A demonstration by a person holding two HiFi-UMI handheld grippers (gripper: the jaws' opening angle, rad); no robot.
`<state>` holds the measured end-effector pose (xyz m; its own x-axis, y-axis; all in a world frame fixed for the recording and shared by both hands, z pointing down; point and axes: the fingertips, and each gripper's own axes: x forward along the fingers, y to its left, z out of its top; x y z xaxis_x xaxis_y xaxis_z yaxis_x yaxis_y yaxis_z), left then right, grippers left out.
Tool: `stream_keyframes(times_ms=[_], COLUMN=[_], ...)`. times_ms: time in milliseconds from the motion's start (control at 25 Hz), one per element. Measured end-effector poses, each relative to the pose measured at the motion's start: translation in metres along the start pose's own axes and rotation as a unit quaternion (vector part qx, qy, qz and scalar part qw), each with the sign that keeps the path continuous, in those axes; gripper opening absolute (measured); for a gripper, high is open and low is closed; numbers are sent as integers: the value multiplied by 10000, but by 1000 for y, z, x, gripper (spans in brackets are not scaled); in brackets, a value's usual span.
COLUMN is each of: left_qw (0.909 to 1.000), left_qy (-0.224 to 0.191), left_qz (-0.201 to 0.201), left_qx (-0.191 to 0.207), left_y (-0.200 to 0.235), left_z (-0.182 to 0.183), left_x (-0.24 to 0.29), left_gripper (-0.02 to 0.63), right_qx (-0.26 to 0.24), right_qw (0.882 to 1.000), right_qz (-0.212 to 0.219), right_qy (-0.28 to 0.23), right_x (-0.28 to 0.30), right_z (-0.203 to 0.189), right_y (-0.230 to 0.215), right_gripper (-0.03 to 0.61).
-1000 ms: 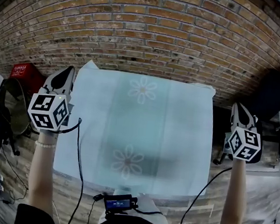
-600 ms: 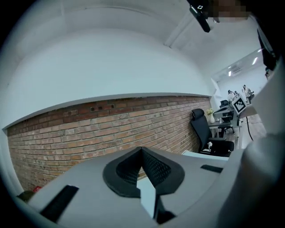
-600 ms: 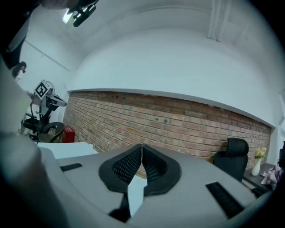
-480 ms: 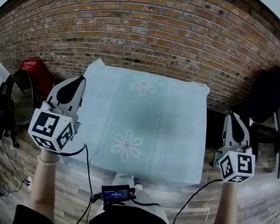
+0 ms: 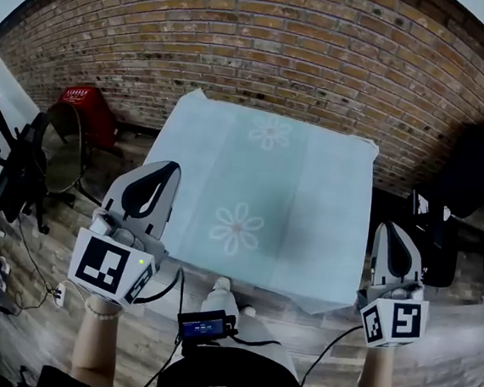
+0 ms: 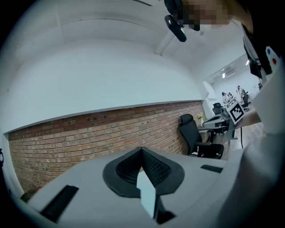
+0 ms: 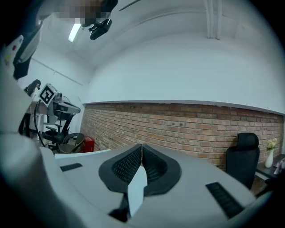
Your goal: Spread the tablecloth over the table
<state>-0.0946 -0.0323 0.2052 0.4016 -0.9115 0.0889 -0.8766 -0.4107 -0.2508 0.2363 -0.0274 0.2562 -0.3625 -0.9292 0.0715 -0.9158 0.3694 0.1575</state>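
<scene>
Both-side check, jaws first. Left gripper (image 6: 141, 152): jaws pressed together, pinching a pale flap of the tablecloth (image 6: 147, 194) that hangs out toward the camera. Right gripper (image 7: 141, 149): jaws likewise pressed together on a pale flap of the same cloth.

Head view: the rest of the tablecloth lies spread flat at centre, light blue-white. It carries two daisy prints (image 5: 237, 229), one toward 12 o'clock and one toward 6. The desk beneath is fully covered and does not show. The left gripper sits at 8 o'clock of the cloth, its tip against the left edge. The right gripper sits at 4 o'clock, just beside the right edge. The near right corner of the cloth droops.

Surroundings: the brick wall (image 5: 265, 37) runs across at 12 o'clock. A red box (image 5: 84, 105) stands at 10 o'clock on the wood floor (image 5: 49, 255). A black office chair (image 5: 474, 168) is at 3 o'clock. A small device with a lit screen (image 5: 204, 325) is at 6 o'clock, close to the person's body.
</scene>
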Motion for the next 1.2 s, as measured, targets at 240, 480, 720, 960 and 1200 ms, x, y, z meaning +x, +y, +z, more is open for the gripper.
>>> stream_keyframes(times_ms=[240, 480, 720, 960, 1200], left_qw=[9997, 9981, 9966, 9949, 9934], left_qy=[190, 357, 411, 446, 471], left_qz=[-113, -391, -623, -806, -976], left_qx=[-66, -306, -349, -414, -379], left_y=[-24, -40, -45, -53, -58], left_z=[-14, -38, -52, -71, -84], left_x=[-22, -25, -18, -11, -9], left_gripper=[14, 14, 14, 14, 14], right_qx=[12, 95, 34, 171, 297], right_qw=[10000, 9997, 9993, 9985, 9971], right_qz=[-33, 84, 120, 158, 262], right_qy=[19, 214, 366, 486, 642], right_x=[-10, -12, -6, -4, 0], right_z=[-1, -10, -13, -25, -38], right_y=[16, 43, 63, 86, 105], right_gripper=[34, 34, 35, 34, 34])
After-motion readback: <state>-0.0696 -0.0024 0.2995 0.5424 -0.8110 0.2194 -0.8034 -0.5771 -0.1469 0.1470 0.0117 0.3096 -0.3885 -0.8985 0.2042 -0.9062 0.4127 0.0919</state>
